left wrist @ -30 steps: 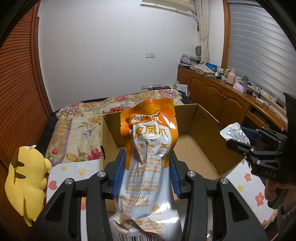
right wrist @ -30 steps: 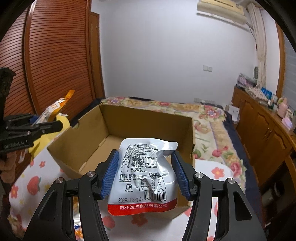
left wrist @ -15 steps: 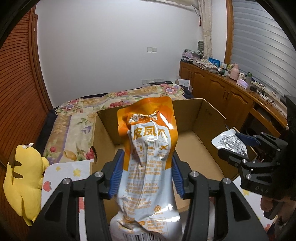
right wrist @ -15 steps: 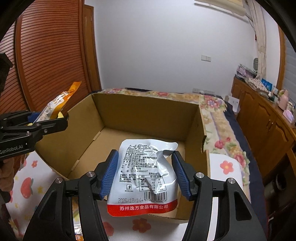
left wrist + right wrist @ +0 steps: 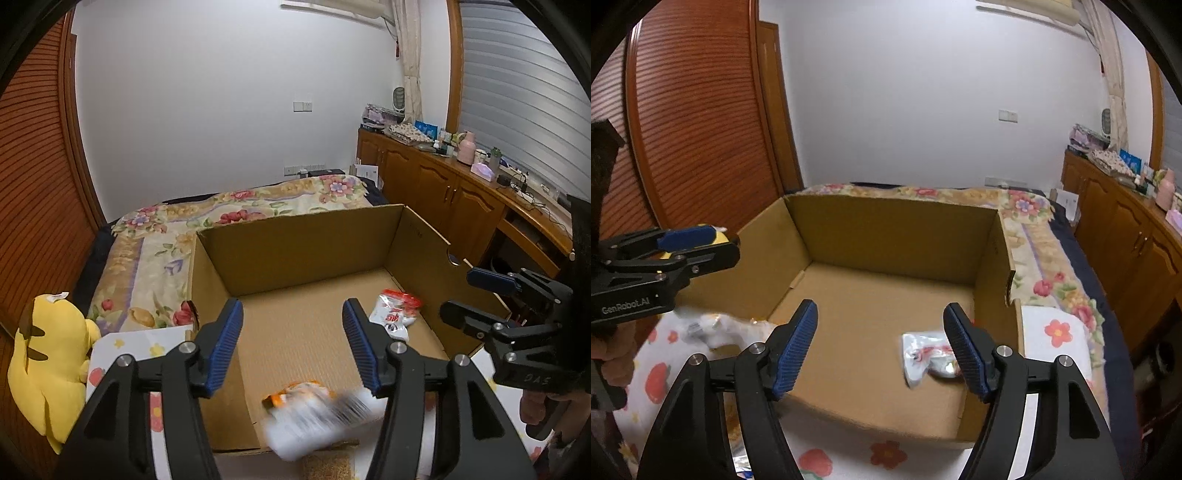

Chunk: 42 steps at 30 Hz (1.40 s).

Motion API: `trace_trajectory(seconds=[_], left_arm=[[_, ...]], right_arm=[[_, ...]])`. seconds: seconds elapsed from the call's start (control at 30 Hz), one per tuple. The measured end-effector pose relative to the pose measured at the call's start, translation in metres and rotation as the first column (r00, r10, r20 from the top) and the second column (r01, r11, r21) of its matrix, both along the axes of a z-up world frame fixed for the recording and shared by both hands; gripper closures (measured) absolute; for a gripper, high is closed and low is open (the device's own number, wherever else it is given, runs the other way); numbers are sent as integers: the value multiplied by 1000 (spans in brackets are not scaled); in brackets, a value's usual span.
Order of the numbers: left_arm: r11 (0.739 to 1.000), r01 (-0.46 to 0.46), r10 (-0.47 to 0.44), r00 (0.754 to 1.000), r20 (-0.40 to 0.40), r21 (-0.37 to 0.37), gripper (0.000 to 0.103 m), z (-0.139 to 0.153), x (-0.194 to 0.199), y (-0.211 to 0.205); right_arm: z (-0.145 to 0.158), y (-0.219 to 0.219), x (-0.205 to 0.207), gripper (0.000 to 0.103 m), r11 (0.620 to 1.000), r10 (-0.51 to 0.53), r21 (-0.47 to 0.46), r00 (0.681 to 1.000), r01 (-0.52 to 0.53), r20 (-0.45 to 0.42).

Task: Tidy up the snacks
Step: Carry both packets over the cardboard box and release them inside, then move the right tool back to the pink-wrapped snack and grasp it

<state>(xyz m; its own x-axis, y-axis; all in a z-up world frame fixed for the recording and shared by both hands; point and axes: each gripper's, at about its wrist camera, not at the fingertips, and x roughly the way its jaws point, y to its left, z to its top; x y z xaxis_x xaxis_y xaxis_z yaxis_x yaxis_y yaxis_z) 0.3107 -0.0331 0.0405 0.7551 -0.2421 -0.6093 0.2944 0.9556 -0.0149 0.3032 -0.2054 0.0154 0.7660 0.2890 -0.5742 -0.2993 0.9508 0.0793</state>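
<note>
With both grippers, left [image 5: 291,341] and right [image 5: 881,341], having just spread their jaws empty, the silver packet [image 5: 929,356] lies in the box [image 5: 886,229] at four o'clock. The orange bag [image 5: 314,417], blurred, sits at its near rim, six o'clock. Both look light, crinkly, slippery; pinch a sealed edge.

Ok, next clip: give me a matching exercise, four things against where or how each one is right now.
Things:
1. cardboard box
2. silver-and-red snack packet
3. orange-and-white snack packet
4. yellow plush toy

States:
A. motion-blurred, at the box's near edge
B. lying on the box floor by a side wall
C. outside the box, beside it
D. brown, open at the top

Pairs: 1-D, 2-B, 3-A, 4-C
</note>
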Motion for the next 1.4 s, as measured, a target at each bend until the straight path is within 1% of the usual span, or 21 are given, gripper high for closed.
trace_trajectory(seconds=[0.13, 0.2, 0.23, 0.27, 0.47, 0.63, 0.87, 1.07, 1.13, 1.23, 1.33, 1.4], left_arm=[[1000, 2, -2, 1000, 9, -20, 45, 4, -7, 7], [1000, 6, -6, 1000, 18, -22, 37, 5, -14, 10], [1000, 5, -4, 1000, 30, -19, 29, 6, -19, 12], [1000, 6, -6, 999, 44, -19, 25, 7, -25, 13], [999, 36, -34, 997, 71, -28, 24, 7, -55, 23], [999, 34, -30, 996, 84, -36, 24, -1, -88, 34], [998, 35, -29, 995, 96, -56, 20, -21, -133, 46], [998, 34, -31, 998, 56, -56, 20, -53, -169, 50], [999, 27, -25, 999, 39, -48, 20, -67, -180, 51], [999, 20, -19, 999, 31, -27, 20, -82, -197, 49], [999, 9, -8, 1000, 4, -50, 20, -93, -207, 50], [998, 0, -1, 1000, -4, -56, 20, -99, -216, 51]], right_arm=[[8, -4, -6, 31, 999, 5, 35, 1000, -5, 9], [12, -7, -10, 31, 999, 7, 48, 1000, -8, 11], [14, -9, -14, 31, 998, 9, 58, 1000, -9, 14], [16, -11, -18, 31, 998, 9, 67, 1000, -10, 16], [21, -22, -53, 31, 994, 19, 107, 999, -22, 33], [16, -29, -86, 31, 995, 25, 97, 999, -29, 46], [-9, -31, -133, 31, 996, 44, 73, 999, -47, 31], [-34, -30, -163, 31, 997, 69, 46, 998, -69, -6], [-42, -29, -173, 31, 997, 74, 30, 997, -73, -15], [-53, -31, -185, 31, 995, 92, 40, 995, -91, -43], [-66, -30, -198, 31, 995, 96, 28, 993, -95, -64], [-74, -32, -204, 31, 995, 92, 39, 992, -89, -86]])
